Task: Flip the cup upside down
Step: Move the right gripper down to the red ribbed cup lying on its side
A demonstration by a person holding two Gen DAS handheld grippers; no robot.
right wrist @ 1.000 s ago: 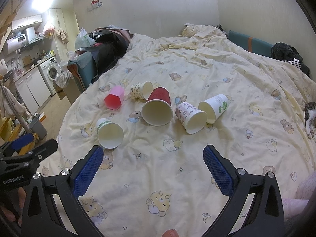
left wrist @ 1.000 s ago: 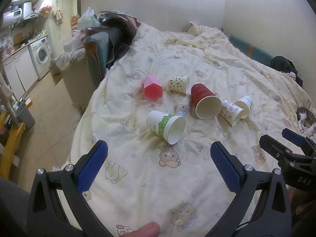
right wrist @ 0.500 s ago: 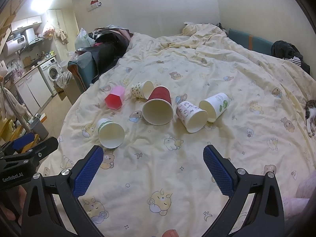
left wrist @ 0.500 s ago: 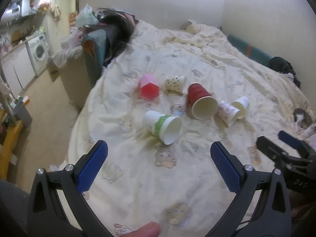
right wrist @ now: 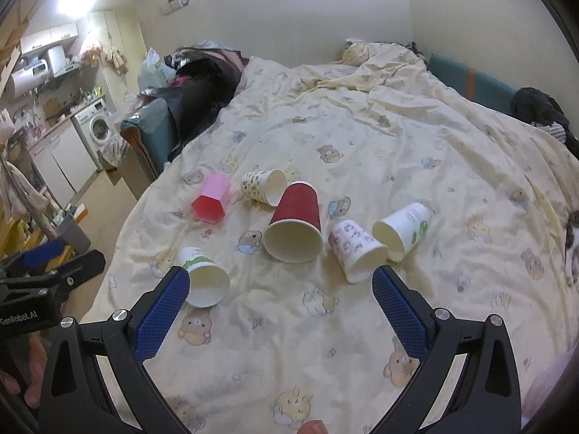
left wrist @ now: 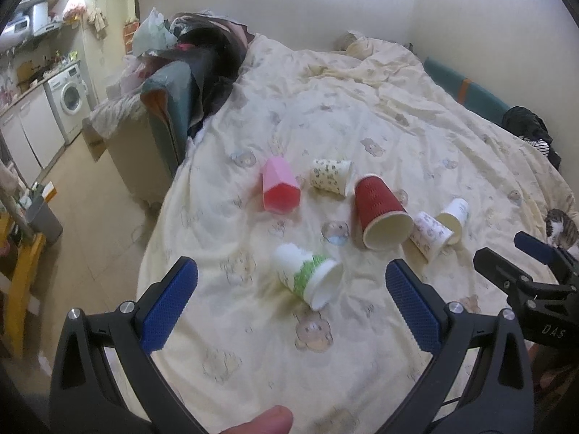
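— Is anything actually changing? Six cups are all lying on their sides on the bed, same as a second ago.

— The cups aren't moving, but the left gripper is closing in. In its view the green-banded cup is looming larger now, sitting low in the centre of the frame, right between the two blue pads, mouth facing lower right. The picture is blurring too, so I'd say it's travelling.

— Gripping yet?

— No. It's standing wide, nothing between the pads but bedsheet and that cup further off.

— And the other one?

— The right gripper is hanging wide apart as well, barely shifting. In its view the green-banded cup is lying just past its left pad, at lower left, with the red cup mid-frame.

— So the left is going first?

— Looks that way to me. Nothing is flipped yet; it's only lining up.
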